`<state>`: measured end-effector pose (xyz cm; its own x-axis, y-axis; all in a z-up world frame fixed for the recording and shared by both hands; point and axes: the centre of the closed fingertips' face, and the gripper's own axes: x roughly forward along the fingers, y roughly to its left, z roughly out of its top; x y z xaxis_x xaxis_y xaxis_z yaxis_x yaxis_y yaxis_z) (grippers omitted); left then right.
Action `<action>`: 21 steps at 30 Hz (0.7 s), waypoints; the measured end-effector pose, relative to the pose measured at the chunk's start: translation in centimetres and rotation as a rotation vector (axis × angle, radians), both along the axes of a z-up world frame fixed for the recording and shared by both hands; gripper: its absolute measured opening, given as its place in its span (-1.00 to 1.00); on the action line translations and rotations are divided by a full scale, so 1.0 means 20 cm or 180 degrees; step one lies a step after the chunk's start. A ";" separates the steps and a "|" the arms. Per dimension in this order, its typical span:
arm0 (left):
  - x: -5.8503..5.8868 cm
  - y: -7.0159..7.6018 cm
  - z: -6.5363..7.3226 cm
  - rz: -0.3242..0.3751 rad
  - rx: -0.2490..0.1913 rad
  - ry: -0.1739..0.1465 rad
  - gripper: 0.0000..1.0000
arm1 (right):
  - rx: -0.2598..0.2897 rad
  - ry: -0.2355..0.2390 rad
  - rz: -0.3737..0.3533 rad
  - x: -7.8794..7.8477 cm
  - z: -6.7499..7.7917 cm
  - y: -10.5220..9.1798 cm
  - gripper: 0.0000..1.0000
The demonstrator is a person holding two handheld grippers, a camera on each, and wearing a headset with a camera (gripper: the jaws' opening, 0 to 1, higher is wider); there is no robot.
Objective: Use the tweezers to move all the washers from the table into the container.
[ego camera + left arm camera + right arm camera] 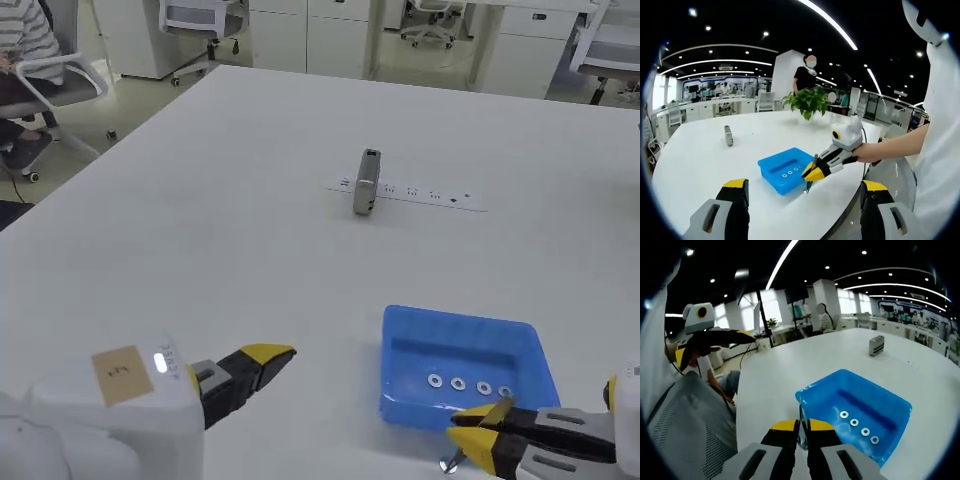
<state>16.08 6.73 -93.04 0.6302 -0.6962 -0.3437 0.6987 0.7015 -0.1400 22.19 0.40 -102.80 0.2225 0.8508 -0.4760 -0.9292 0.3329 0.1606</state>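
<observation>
The white table (250,200) runs past the head view's edges on every side. On its near right part sits the blue container (398,400), a shallow rectangular tray; its near right corner is covered by the right gripper (465,432). That gripper is cut off by the lower right corner of the head view, so little of its body shows there. Its yellow-tipped jaws are pressed nearly together on the tweezers (802,434), just in front of the container's near wall. The left gripper (278,356) comes in from the lower left, well apart from the container. In the left gripper view its jaws stand wide apart with nothing between them, while the head view shows them side-on, so the gap is hard to read there. Farther back stands a small grey block (367,182) on a pale strip (430,194) whose marks are too small to read. The tweezers are mostly hidden between the jaws: a thin metal sliver shows, with a small end low by the table. Whether that end holds anything cannot be told. Four washers (458,384), small silver rings, lie in a slanted row on the container's floor, close together.
</observation>
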 end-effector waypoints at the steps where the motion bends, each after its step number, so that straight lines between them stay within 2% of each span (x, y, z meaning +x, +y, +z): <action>1: 0.00 0.00 0.00 0.0001 0.0001 0.0002 0.88 | -0.0027 -0.0063 0.0041 0.00 0.00 0.00 -0.93; 2: 0.00 0.00 0.00 -0.0001 0.0002 0.0002 0.88 | -0.0126 -0.0185 0.0136 -0.01 0.00 0.00 -0.93; 5: 0.00 -0.01 0.00 -0.0008 0.0000 0.0004 0.88 | -0.0136 -0.0209 0.0229 -0.05 0.00 0.03 -0.93; 10: 0.00 -0.01 0.00 -0.0014 -0.0009 -0.0004 0.88 | -0.0122 -0.0295 0.0123 -0.02 -0.01 0.04 -0.94; 13: 0.00 -0.02 0.00 -0.0018 -0.0009 -0.0005 0.88 | -0.0084 -0.0280 0.0048 -0.01 -0.01 0.05 -0.96; 16: 0.00 -0.02 0.00 -0.0031 -0.0002 -0.0007 0.87 | 0.0036 -0.0132 -0.0197 0.02 0.00 0.05 -0.96; 17: 0.00 -0.02 0.00 -0.0032 -0.0002 -0.0007 0.87 | 0.0027 -0.0034 -0.0320 0.04 0.00 0.04 -0.96; 18: 0.00 -0.02 0.01 -0.0033 -0.0002 -0.0009 0.87 | 0.0001 -0.0033 -0.0369 0.05 0.00 0.02 -0.96; 21: 0.00 -0.02 0.01 -0.0028 0.0000 -0.0012 0.87 | 0.0227 0.0110 -0.0409 0.05 0.05 0.03 -0.96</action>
